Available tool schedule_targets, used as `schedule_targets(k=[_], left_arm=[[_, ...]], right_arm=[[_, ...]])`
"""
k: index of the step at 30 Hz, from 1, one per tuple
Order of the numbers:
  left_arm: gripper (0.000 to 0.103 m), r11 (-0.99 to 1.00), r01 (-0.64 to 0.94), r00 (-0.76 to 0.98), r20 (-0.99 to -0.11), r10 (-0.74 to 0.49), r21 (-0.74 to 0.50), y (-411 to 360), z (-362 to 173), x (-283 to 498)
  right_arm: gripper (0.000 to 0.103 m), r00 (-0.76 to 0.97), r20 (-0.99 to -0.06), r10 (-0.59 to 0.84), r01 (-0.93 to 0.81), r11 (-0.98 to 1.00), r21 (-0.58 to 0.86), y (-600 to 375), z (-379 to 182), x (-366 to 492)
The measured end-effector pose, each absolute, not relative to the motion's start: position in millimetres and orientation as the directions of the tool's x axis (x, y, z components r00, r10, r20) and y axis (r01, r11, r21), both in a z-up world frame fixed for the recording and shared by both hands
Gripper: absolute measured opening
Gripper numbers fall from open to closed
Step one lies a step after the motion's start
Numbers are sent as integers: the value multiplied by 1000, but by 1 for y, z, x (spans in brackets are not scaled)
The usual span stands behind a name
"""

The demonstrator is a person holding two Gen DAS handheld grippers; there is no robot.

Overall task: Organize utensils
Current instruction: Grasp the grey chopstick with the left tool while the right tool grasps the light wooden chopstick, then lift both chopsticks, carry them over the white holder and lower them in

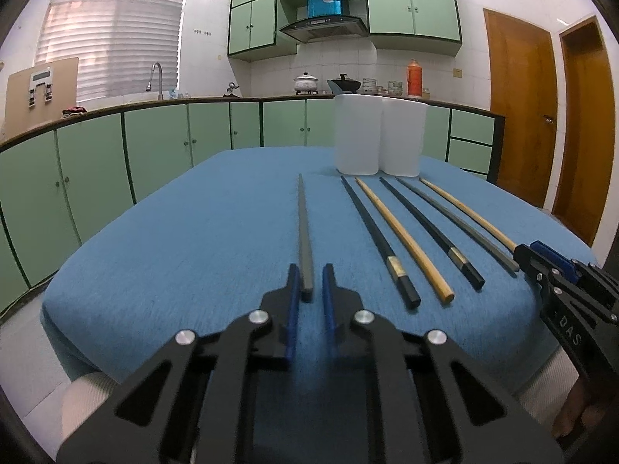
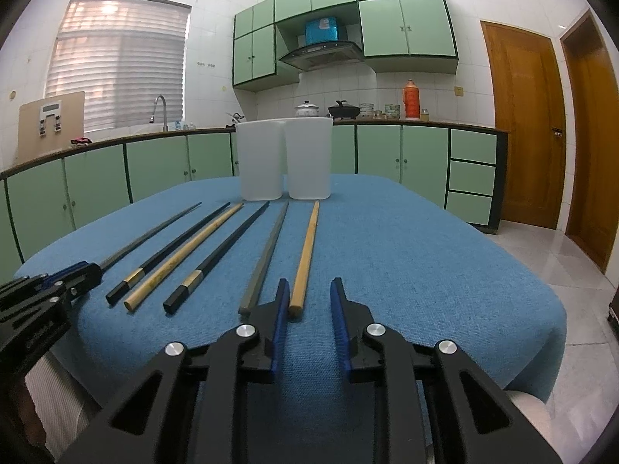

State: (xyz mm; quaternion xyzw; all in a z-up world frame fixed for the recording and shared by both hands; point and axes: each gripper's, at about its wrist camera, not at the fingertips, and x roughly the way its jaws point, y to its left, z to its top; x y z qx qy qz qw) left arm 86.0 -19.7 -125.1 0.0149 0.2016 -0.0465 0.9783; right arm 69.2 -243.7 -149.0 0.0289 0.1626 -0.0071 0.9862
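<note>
Several chopsticks lie in a row on the blue tablecloth (image 1: 174, 239). My left gripper (image 1: 312, 275) is open, its fingers on either side of the near end of a grey chopstick (image 1: 303, 232), not closed on it. It also shows in the right wrist view (image 2: 83, 276). My right gripper (image 2: 310, 290) is open, with the near end of a wooden chopstick (image 2: 305, 255) just inside its left finger; a grey chopstick (image 2: 267, 259) lies to the left. Two black chopsticks (image 2: 216, 257) and another wooden one (image 2: 182, 257) lie between. Two white containers (image 1: 379, 139) stand at the far end.
The table's front edge is close under both grippers. Green cabinets and a counter with sink, pots and a red thermos (image 1: 413, 77) run along the wall behind. Wooden doors (image 2: 522, 123) are at the right. Tiled floor (image 2: 572, 309) lies right of the table.
</note>
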Motion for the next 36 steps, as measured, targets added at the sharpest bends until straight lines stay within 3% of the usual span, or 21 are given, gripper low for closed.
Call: schedule_targets(k=[8,17,29,36], left_arm=[[6,996,91,913,-398,-87,-8,-18,-125,85],[5,996,87,913,-400,-81,-5,-17,-115,85],[5,996,84,968,-236,-85,-14,-9,-33,84],[5,995,100,975,-197,-99,-5,-13,8,109]], right_arm=[[8,947,-320,12,-1,999,35,-241,-150,70],[7,948,-317,18,0,998,57,-249,-140,69],[7,979,-198,49,-33,996,79,-271,-66,68],[7,984,-164,63,-56,997,51,-275,-14,88]])
